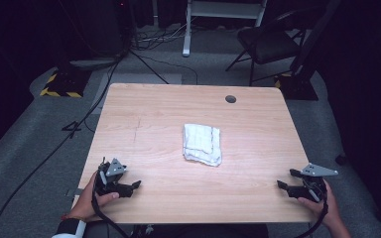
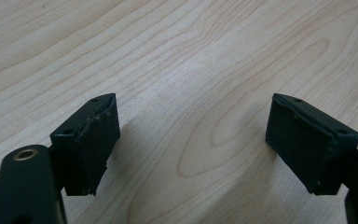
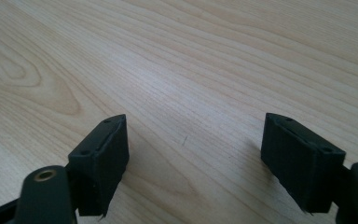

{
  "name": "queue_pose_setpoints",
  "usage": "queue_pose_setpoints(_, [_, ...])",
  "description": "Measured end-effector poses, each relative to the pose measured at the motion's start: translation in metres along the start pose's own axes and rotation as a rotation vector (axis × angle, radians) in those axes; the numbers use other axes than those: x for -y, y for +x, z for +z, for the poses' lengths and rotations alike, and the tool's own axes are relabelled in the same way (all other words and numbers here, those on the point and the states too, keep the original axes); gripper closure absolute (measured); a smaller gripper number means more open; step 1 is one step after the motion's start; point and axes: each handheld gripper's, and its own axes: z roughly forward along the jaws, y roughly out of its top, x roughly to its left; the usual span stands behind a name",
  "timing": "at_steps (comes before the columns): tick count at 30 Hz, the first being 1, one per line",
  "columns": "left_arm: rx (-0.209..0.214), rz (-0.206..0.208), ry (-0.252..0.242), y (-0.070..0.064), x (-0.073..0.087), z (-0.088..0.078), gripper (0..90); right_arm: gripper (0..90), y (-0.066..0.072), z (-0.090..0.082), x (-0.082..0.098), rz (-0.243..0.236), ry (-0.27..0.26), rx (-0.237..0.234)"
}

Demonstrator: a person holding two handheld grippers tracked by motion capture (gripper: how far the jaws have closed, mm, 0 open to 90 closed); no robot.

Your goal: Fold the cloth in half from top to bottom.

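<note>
**Folded towel and two empty tools on the table**

White folded towel (image 1: 202, 144) lies near the middle of the wooden table (image 1: 154, 114); left tool (image 1: 131, 187) at the near left edge, jaws apart, nothing between; right tool (image 1: 284, 179) at the near right edge, jaws wide apart, empty; both well apart from the towel.

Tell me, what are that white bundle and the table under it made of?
The white bundle looks like soft cotton cloth, perhaps a towel: folded, rumpled, matt, with faint stitched lines. The table top shows pale wood grain with a smooth, slightly glossy finish; whether solid wood or printed laminate is hard to tell, though the very even surface hints at laminate.
</note>
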Motion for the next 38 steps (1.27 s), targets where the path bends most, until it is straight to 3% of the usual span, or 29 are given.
queue_pose_setpoints(38, [0.000, 0.000, 0.004, 0.0013, -0.0010, 0.0010, 16.0, 22.1, -0.0002, 0.0005, -0.0005, 0.005, 0.003, 0.005])
